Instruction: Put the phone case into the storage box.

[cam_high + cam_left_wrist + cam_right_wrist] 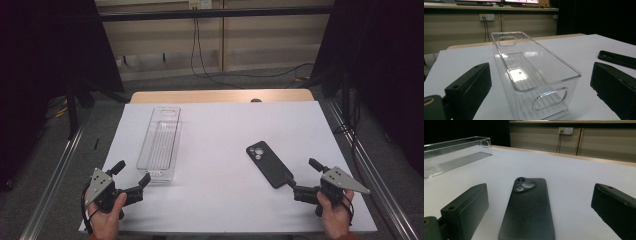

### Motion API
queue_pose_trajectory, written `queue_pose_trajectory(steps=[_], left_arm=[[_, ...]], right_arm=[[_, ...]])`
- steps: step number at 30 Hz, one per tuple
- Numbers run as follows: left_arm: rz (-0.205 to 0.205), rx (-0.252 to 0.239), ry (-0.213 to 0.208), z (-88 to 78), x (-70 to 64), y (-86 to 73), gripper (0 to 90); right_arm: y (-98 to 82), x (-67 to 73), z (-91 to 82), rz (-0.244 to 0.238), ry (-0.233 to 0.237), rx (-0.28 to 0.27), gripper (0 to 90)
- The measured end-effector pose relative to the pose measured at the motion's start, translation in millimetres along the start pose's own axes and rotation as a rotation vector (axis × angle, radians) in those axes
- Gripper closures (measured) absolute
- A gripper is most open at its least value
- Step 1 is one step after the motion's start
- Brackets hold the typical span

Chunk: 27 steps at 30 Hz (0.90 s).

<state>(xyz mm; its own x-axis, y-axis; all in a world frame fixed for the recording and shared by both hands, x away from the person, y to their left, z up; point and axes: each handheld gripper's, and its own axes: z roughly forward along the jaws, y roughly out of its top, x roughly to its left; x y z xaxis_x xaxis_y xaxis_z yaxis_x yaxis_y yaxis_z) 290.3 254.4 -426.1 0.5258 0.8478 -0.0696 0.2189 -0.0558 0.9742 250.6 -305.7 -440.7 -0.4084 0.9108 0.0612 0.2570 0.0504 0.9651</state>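
A black phone [268, 163] lies face down on the white table sheet [225, 130], camera end away from me. My right gripper [301, 173] stands open at its near end; in the right gripper view the phone [529, 205] lies between the two wide-apart jaws, untouched. A clear plastic bin [160, 142], long and narrow, stands empty at the left. My left gripper [132, 172] is open just in front of the bin's near end. In the left gripper view the bin [534, 75] and its handle cut-out sit between the jaws, with a gap on each side.
The white sheet covers a wooden table whose far edge [220, 96] shows bare. Metal rails [60, 165] run along both sides. Cables [200, 50] hang by the back wall. The phone [616, 58] shows at the right in the left gripper view.
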Motion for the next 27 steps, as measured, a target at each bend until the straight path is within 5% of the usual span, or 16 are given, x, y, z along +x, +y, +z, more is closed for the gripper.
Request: queue_pose_trajectory(steps=[18,27], left_arm=[[-0.001,0.011,0.0,-0.8,1.7,-0.5,3.5],[0.0,0.009,-0.003,-2.4,2.5,-0.8,3.5]], right_arm=[[-1.6,3.8,4.5,0.012,0.04,0.031,0.6],[3.6,10.4,16.2,-0.025,0.061,0.061,1.1]])
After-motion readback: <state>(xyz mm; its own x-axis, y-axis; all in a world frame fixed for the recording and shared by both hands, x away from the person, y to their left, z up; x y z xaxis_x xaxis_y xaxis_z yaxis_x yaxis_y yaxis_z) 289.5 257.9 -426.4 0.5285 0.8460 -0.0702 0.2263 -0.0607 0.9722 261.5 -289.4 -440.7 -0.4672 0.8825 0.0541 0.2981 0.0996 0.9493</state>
